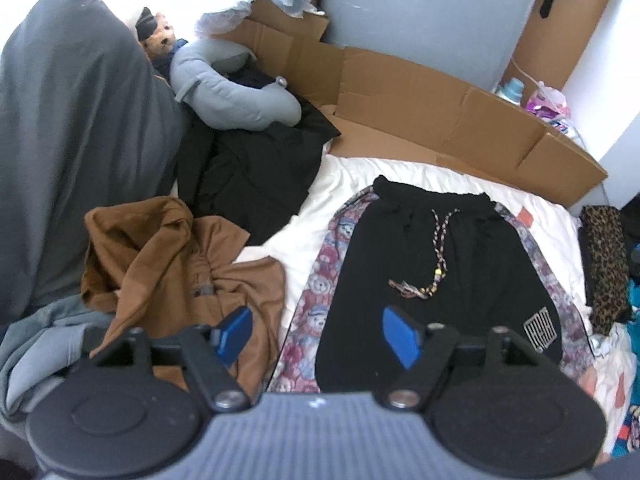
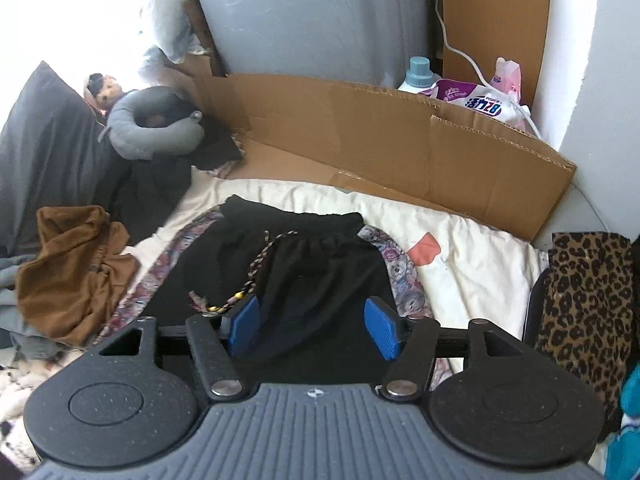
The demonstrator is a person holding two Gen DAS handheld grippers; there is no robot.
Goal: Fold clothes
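Black trousers (image 2: 308, 268) lie below both grippers' parted blue fingers (image 2: 384, 328)

Both wrist views high, angled down, sharing black shorts (image 1: 436, 264).

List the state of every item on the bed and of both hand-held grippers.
Black drawstring trousers with bear-print side stripes: laid flat, waistband away from the cameras.
Brown hooded garment: crumpled, unfolded.
Black garment: heaped, unfolded.
Leopard-print cloth: folded.
Grey neck pillow: resting on the black garment.
Left hand-held gripper: open, empty.
Right hand-held gripper: open, empty.
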